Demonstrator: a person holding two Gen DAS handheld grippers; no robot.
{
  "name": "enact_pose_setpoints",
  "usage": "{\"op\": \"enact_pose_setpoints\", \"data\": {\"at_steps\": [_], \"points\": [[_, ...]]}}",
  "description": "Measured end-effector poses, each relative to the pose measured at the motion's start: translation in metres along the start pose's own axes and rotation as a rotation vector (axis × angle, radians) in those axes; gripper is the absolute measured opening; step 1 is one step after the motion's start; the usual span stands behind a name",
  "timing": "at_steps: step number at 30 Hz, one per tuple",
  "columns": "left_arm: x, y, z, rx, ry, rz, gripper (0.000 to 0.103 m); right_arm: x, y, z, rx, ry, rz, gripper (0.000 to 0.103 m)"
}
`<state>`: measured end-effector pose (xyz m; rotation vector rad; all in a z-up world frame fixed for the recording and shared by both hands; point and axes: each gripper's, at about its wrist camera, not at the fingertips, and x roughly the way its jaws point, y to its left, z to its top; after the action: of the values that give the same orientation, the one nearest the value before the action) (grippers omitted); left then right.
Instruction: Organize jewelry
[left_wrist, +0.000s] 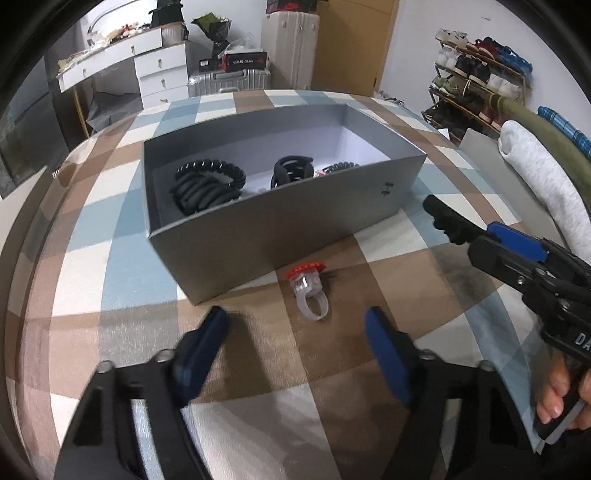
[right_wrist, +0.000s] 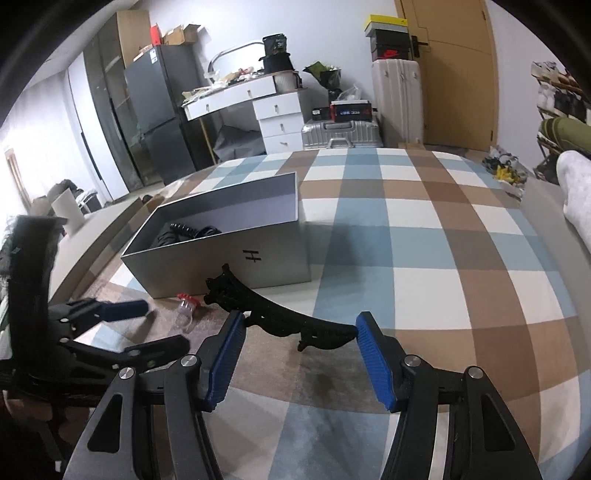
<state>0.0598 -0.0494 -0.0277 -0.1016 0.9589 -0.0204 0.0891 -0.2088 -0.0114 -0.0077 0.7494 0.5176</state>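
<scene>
The box (left_wrist: 280, 229) already has black hair ties (left_wrist: 207, 184) and a clip (left_wrist: 291, 171) inside. The right gripper (right_wrist: 301, 332) is clamped on a black clip (right_wrist: 280, 317), seemingly lifted. The ring (left_wrist: 308, 295) lies on the cloth beside the box, ahead of the left gripper (left_wrist: 295, 325), whose jaws stand apart.

Clear ring (left_wrist: 308, 295) (red top) by box (left_wrist: 295, 236)
</scene>
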Motion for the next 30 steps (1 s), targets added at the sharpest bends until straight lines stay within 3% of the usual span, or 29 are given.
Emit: {"op": "enact_pose_setpoints", "data": {"at_steps": [4,14,22,30], "points": [[0.000,0.000,0.005,-0.018,-0.002,-0.040,0.060,-0.006,-0.004,0.001,0.011,-0.016,0.002,0.061],[0.004,-0.001,0.010,-0.029,-0.004,-0.020,0.012,-0.010,-0.007,0.000,0.022,-0.028,0.008,0.061],[-0.005,-0.003,0.008,-0.007,-0.043,-0.053,0.012,-0.010,-0.002,0.002,0.008,-0.026,-0.006,0.061],[-0.031,0.000,0.010,0.007,-0.139,-0.091,0.012,-0.015,0.005,0.006,0.006,-0.046,-0.008,0.061]]}}
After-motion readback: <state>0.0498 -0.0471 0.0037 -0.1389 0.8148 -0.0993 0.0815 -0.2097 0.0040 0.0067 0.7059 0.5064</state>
